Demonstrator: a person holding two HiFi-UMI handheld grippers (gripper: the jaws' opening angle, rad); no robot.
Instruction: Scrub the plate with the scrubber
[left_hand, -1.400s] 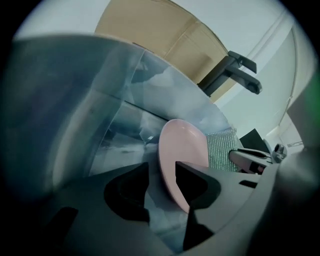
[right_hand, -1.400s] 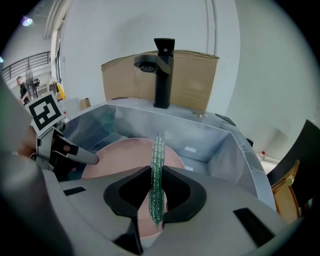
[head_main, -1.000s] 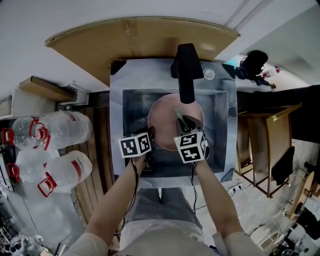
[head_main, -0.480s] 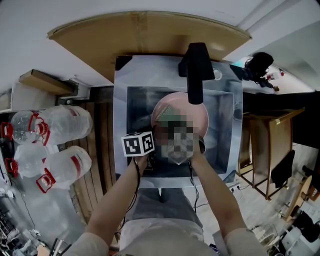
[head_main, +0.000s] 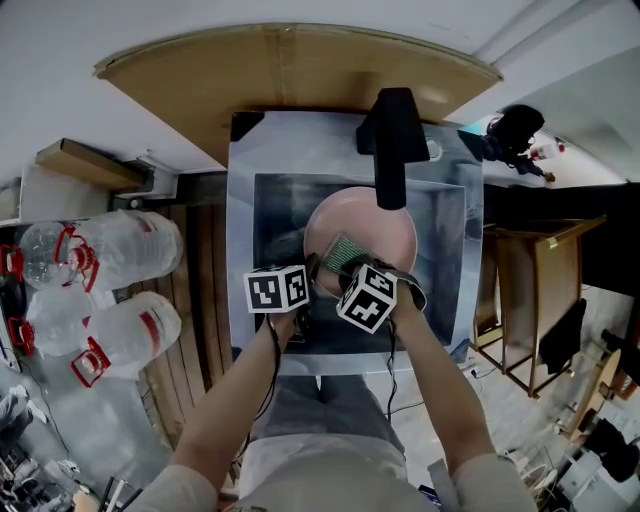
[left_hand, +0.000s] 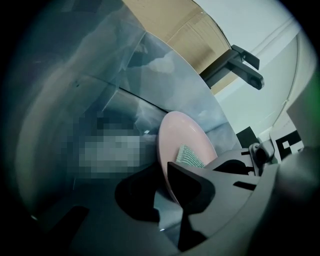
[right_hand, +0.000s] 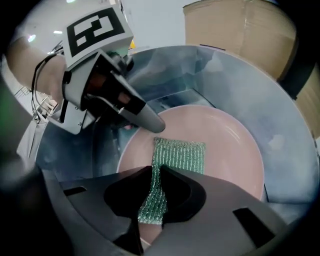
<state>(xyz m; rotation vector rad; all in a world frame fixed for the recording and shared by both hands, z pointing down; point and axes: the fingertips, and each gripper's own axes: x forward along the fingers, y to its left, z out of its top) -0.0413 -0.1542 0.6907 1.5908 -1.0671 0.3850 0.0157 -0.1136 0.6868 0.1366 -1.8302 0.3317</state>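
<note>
Right hand-held gripper (right_hand: 156, 175) pinches scrubber (right_hand: 181, 154) on plate (right_hand: 231, 150) in sink (right_hand: 282, 117).

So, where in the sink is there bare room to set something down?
Sink floor left of the plate, and the strip between plate and right wall. Crowded at the plate's near edge: left gripper, right gripper, scrubber.

Free passage for you lies over the right half of the plate (head_main: 388, 238); the faucet (head_main: 391, 150) overhangs its far rim, the left gripper (head_main: 312, 268) blocks its left edge
</note>
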